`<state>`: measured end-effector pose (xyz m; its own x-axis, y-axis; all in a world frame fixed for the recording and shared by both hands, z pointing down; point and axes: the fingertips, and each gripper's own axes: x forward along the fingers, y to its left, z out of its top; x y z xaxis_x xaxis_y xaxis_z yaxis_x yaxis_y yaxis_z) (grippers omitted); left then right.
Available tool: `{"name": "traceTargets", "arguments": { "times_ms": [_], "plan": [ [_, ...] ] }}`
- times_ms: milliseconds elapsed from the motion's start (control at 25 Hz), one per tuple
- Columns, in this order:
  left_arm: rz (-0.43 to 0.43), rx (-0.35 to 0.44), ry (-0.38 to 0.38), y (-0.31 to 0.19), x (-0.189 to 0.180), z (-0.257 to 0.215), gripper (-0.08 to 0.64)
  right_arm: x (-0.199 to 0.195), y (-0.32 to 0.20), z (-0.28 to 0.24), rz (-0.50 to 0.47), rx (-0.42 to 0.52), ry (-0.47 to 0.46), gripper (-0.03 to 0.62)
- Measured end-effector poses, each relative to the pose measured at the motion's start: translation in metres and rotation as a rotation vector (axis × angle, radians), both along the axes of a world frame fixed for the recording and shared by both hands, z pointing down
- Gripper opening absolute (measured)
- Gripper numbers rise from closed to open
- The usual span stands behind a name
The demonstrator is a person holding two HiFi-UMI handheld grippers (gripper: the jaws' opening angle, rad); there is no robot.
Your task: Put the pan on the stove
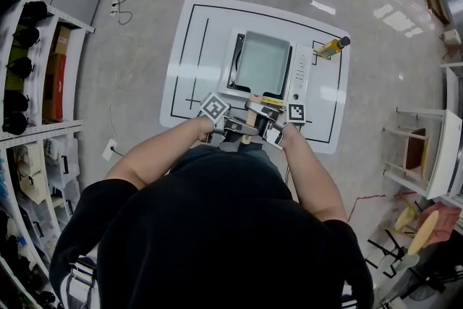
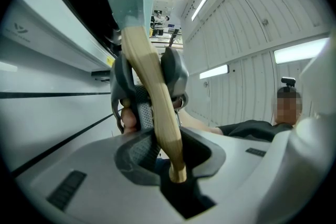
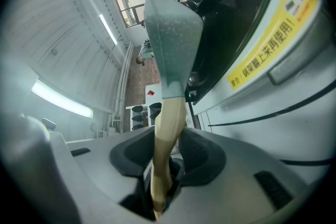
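Fingers of the left gripper are clamped on the wooden handle, and those of the right gripper grip the same handle just beside them. Its grey-green pan lies over the stove in the middle of the white counter, handle toward the near edge and a yellow bottle well apart at the far right. The placing step looks almost done, though whether the pan's base rests fully on the burner cannot be told; the next move probably calls for settling it flat, then opening both pairs of fingers and drawing back toward the near side without dragging the handle.
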<state>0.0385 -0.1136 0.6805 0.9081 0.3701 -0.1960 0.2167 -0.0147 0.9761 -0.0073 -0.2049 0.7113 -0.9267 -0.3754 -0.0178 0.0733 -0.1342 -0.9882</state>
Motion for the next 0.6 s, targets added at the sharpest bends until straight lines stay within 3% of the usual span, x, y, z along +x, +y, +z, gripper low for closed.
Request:
{"name": "traceTargets", "arguments": {
  "times_ms": [240,440,600],
  "plan": [
    [0.002,-0.003,-0.001,0.0002,0.0006,0.0,0.109,0.001,0.0,0.0014,-0.002,0.012,-0.003,0.133],
    [-0.016,-0.068,0.012,-0.0007,0.0016,-0.0027,0.109,0.0017,0.0007,0.0011,0.01,-0.004,-0.02,0.141],
    [-0.038,-0.102,0.039,-0.0026,-0.0012,-0.0095,0.168,0.0042,-0.0025,-0.0024,0.064,-0.008,-0.068,0.2]
  ]
}}
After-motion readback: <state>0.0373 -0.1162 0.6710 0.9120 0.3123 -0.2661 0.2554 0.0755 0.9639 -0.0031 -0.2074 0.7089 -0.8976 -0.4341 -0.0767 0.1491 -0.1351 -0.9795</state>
